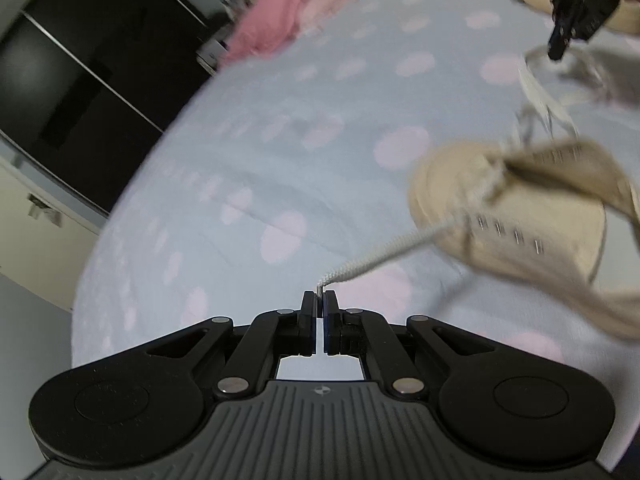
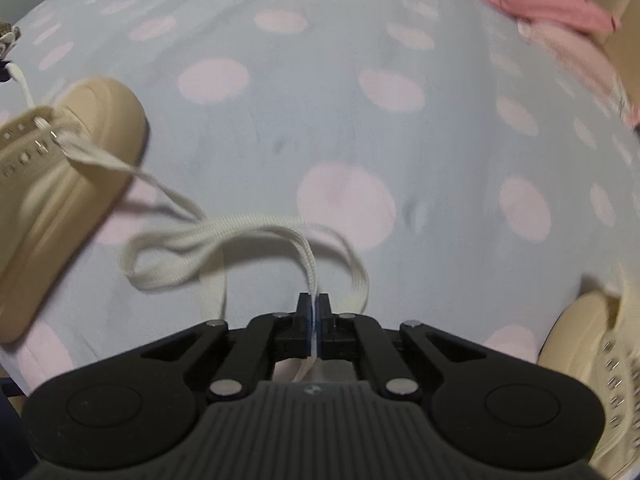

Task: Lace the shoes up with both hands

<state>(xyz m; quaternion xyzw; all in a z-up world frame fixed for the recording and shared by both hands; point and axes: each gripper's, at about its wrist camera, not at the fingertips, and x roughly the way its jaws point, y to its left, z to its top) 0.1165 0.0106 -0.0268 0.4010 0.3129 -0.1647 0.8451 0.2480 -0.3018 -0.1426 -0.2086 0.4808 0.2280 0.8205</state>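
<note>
A beige canvas shoe (image 1: 516, 208) lies on the polka-dot bedsheet, at the right in the left wrist view and at the left in the right wrist view (image 2: 60, 184). Its white lace (image 1: 384, 254) runs taut from the eyelets to my left gripper (image 1: 319, 294), which is shut on the lace tip. My right gripper (image 2: 316, 300) is shut on the other lace end (image 2: 240, 232), which loops slack over the sheet. The right gripper also shows at the top right of the left wrist view (image 1: 558, 50).
A second beige shoe (image 2: 596, 376) lies at the lower right of the right wrist view. Pink clothing (image 1: 276, 24) is piled at the bed's far edge, also in the right wrist view (image 2: 552, 8). A dark cabinet (image 1: 72, 80) stands beyond the bed.
</note>
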